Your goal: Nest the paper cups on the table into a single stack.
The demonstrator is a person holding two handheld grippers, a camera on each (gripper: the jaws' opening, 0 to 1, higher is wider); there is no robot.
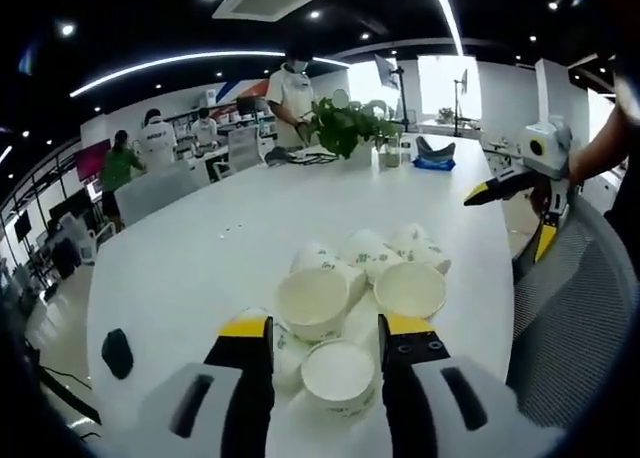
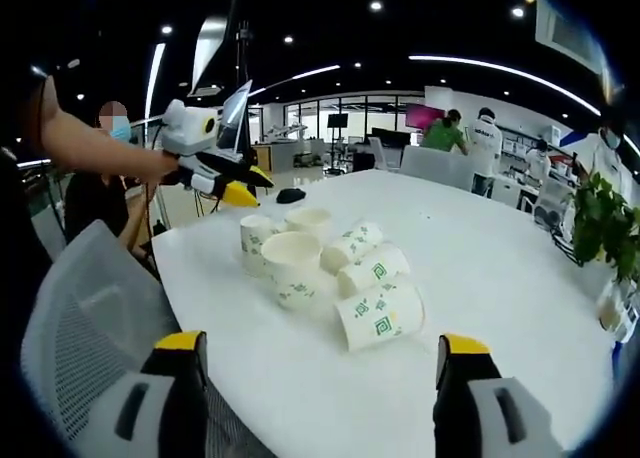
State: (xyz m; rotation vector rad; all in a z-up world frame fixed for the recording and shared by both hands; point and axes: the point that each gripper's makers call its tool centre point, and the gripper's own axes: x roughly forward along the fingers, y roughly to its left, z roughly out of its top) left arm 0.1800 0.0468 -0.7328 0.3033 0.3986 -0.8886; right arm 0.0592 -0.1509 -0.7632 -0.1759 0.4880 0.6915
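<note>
You were at the very start: no cup was inside another yet. The paper cups [image 1: 365, 278] sat in a loose bunch on the white desk [image 1: 200, 258], close to the edge by the mesh chair [image 2: 80, 308]. Some stood up with their mouths open, and some lay on their sides.

Your left gripper [image 1: 325, 343] hung low over the near end of the bunch. Its fingers [image 1: 248, 340] were spread, with one upright cup [image 1: 340, 376] right between them, but they were not squeezing it. Your right gripper [image 2: 320, 363] was back from the cups, its fingers [image 2: 182, 350] spread wide and holding nothing.

I think the next move was to close the left fingers on that upright cup, lift it, and drop it into another cup that stood up. The lying cups [image 2: 375, 283] would need to be stood up first.

Some things were hard to tell. The cups hid each other, so I could not count them for sure. I could not see how close the left fingers were to the cup's sides. A small dark thing [image 1: 117, 352] lay on the desk, and I could not tell what it was.
</note>
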